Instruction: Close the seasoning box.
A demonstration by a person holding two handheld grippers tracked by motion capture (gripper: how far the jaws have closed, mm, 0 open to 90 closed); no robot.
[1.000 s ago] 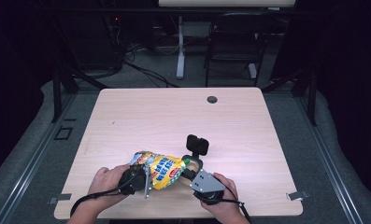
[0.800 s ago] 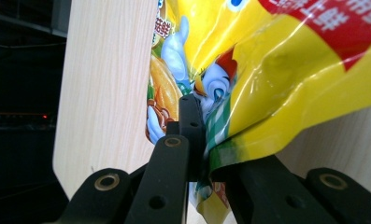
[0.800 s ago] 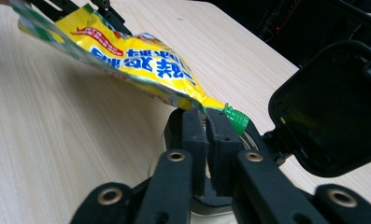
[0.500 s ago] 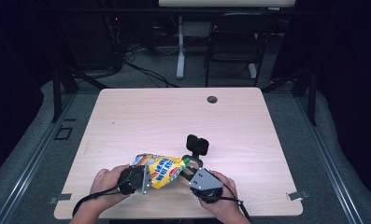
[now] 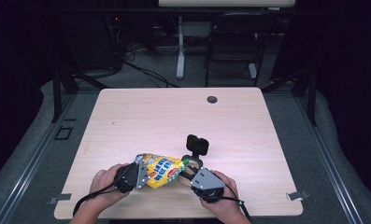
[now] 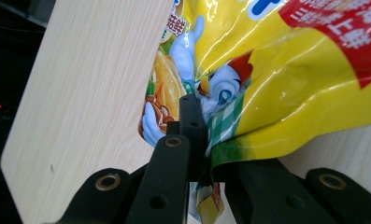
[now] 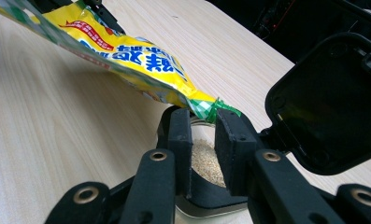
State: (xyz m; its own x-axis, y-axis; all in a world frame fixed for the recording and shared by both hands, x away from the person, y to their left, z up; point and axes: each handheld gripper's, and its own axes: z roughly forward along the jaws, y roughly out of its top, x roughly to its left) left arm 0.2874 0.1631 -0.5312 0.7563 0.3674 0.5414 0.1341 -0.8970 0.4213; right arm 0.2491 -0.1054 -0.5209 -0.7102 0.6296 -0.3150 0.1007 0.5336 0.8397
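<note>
A yellow printed snack bag [image 5: 162,170] hangs tilted above the table's front. My left gripper [image 5: 139,173] is shut on its left end, and the jaws pinch the crumpled foil of the bag [image 6: 276,70] in the left gripper view [image 6: 199,121]. The bag's green corner [image 7: 211,109] points down over a small open jar [image 5: 192,163] of beige granules [image 7: 204,158]. The jar's black flip lid [image 7: 332,107] stands up. My right gripper [image 7: 203,121] has just been opening. Its jaws stand apart at the jar mouth under the corner, pressing on nothing.
The light wooden table [image 5: 174,116] has a round cable hole [image 5: 212,99] near its far edge. A black chair [image 5: 232,46] and cables stand on the floor behind it. Both hands rest close to the front edge.
Both hands and the bag stay in nearly the same place by the front edge. The bag's right end sits a little lower over the jar.
</note>
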